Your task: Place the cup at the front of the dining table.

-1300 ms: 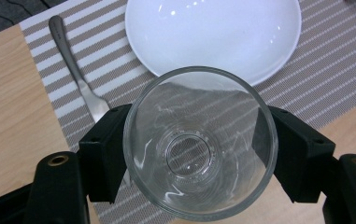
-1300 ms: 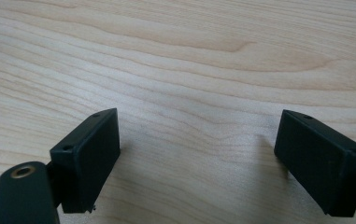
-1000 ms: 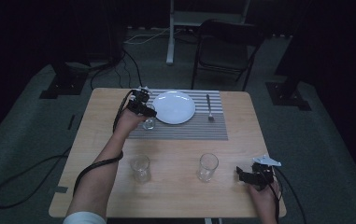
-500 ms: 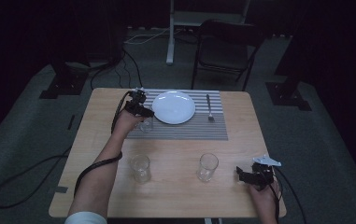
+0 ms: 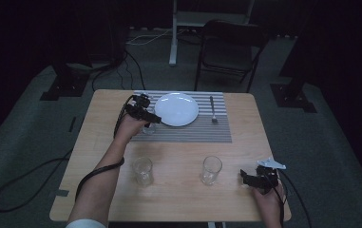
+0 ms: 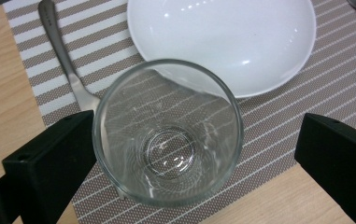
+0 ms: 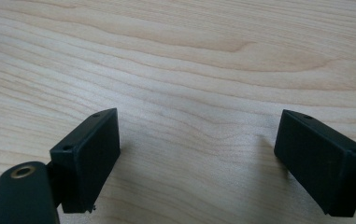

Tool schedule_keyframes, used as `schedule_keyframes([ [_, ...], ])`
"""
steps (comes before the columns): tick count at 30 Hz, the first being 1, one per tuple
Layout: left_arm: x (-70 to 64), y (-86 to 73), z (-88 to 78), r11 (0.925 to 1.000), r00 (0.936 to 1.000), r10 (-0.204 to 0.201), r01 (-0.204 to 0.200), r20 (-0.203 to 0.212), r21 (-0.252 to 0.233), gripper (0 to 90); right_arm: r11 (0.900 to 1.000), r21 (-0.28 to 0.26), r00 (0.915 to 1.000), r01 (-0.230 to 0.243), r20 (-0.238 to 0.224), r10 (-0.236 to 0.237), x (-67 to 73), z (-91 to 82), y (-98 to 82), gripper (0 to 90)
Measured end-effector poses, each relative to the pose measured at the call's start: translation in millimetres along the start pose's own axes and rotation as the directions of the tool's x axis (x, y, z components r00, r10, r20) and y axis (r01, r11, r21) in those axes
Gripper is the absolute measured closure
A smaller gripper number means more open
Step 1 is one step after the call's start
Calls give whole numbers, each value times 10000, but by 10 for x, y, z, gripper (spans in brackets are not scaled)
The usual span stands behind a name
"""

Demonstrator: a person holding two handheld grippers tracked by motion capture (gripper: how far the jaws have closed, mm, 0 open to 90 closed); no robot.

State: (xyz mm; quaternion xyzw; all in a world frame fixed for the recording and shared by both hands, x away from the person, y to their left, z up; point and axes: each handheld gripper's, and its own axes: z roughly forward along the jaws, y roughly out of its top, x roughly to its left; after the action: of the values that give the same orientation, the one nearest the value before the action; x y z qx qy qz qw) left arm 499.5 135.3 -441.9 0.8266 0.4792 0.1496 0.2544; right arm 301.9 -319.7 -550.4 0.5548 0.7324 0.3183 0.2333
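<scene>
We're setting the surface (image 5: pixel 98 156): striped mat (image 5: pixel 188 133) at the far side w/ plate (image 5: pixel 176 109) in the middle, fork (image 5: pixel 212 109) to its right, a second utensil (image 6: pixel 61 51) lying at the mat's left edge. Two spare glasses stand nearer us, well apart from the mat: one (image 5: pixel 142 171) left of centre, one (image 5: pixel 211 169) right of centre.

Step in hand, as we judge it: letting go of the glass (image 6: pixel 166 135) just set upright on the mat, just beside the plate's near-left rim and touching or nearly over the utensil handle. Left hand-held gripper (image 6: pixel 196 154) has just been opening; jaws now stand wide apart w/ the glass between them, the left jaw right against its wall, the right one well clear.

To do it well we'd lift straight up and back, no sideways drift, since that near jaw could drag or tip the glass into the plate. Check it sits flat, not rocking on the handle.

Right hand-held gripper (image 7: pixel 196 158) hovers jaws apart over bare wood, nothing btwn them – ready for the next glass, prob the right one
</scene>
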Motion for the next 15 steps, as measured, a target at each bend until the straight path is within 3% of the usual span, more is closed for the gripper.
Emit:
schedule_keyframes([
  [3, 6, -52, 13, 9998, 9998, 178, -178, -84, -31, 3, 10000, 1, 10000, 5, -1, -5, 0, 0, 0, 140],
  [4, 22, -97, 15, 9998, 9998, -32, 35, 179, -201, 3, 10000, -1, 10000, 3, 1, -3, 0, 0, 0, 140],
  [8, 25, -157, 7, 9997, 9997, -78, 84, 250, -244, 3, 10000, 0, 10000, 5, 0, -5, 0, 0, 0, 140],
  [11, 37, -253, -4, 9982, 9981, -266, 296, 557, -523, 3, 10000, 3, 10000, 0, 1, 0, 0, 0, 0, 140],
  [15, 34, -370, 17, 9987, 9995, -30, 46, 323, -511, 3, 10000, 2, 10000, 1, 1, -1, 0, 0, 0, 140],
])
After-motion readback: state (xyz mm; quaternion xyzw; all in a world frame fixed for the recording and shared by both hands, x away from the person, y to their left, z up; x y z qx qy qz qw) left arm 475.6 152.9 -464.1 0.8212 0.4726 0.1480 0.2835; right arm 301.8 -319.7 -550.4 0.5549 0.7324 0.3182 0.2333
